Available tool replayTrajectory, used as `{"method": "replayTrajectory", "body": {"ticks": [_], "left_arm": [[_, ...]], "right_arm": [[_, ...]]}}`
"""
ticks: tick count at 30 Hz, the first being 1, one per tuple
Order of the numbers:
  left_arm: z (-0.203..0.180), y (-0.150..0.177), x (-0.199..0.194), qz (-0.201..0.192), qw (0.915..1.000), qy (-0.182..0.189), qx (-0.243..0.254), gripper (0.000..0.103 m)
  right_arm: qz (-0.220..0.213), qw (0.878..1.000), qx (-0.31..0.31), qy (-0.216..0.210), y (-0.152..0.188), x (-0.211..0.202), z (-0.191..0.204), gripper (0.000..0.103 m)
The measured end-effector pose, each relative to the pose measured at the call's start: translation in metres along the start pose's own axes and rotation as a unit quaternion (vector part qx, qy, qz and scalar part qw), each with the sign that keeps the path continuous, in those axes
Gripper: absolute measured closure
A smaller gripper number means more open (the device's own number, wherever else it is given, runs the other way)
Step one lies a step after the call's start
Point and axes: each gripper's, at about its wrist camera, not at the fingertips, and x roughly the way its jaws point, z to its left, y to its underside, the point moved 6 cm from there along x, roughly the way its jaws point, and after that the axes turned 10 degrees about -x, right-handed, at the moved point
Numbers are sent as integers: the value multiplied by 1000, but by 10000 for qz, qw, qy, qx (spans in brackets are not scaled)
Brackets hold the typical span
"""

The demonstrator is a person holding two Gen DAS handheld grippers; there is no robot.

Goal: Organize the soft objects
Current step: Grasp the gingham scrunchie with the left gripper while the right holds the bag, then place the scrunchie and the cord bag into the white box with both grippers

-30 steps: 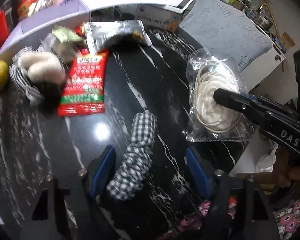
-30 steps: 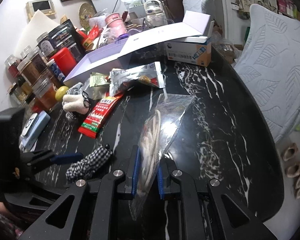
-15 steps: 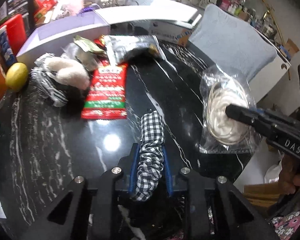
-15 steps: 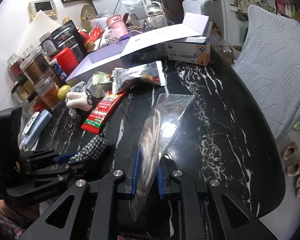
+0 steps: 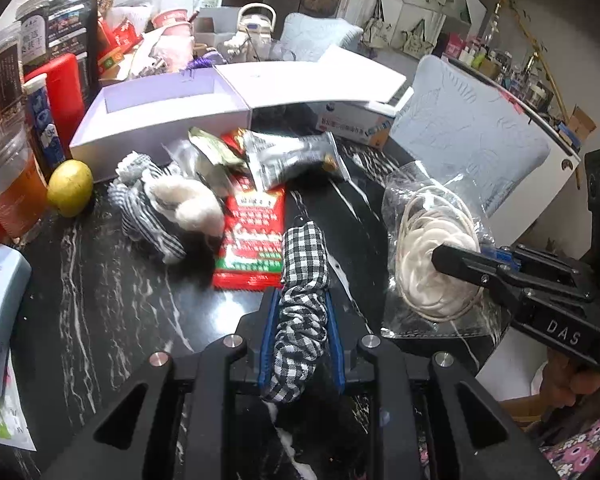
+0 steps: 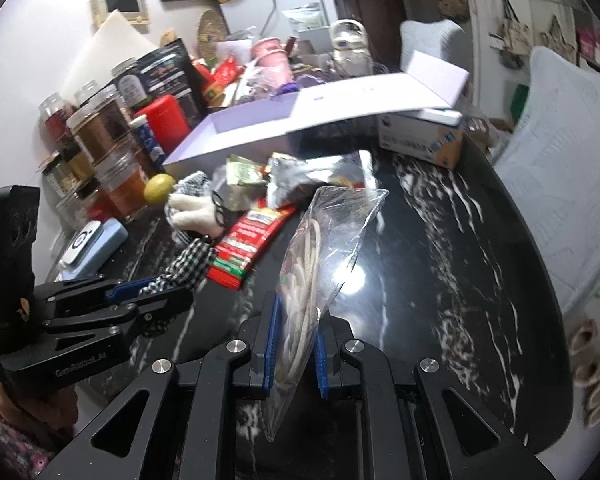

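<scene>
My left gripper [image 5: 302, 336] clamps the black-and-white checked fabric scrunchie [image 5: 300, 300], my right gripper [image 6: 294, 346] pinches the clear plastic bag of white cord [image 6: 320, 256], both above the near black marble table [image 6: 440, 280]; the slick bag could slip.

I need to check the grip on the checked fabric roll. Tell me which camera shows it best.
The left wrist view. There the checked fabric roll runs up the middle of the frame, squeezed between the left gripper pads, its whole length visible. The right wrist view shows it only small and side-on at the left edge, partly blurred.
</scene>
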Motion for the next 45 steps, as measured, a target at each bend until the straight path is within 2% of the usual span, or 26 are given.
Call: {"method": "replayTrajectory", "body": {"ticks": [12,20,35,45], "left_arm": [[12,-44,-20,-607,9980,70,-179,80],[19,-81,-34,-1043,9944,61,-182,80],[27,-153,-47,-1673,9859,-35,-49,80],[37,-211,-36,-1962,9805,-115,68,80]], "right_arm": [[-225,9973,-581,-388,-43,12,34,87],[-569,9913,-1024,-605,-88,14,48,87],[-1201,9826,-1328,-495,-172,22,39,87],[-1329,9805,-1344,-542,-220,49,26,87]]}}
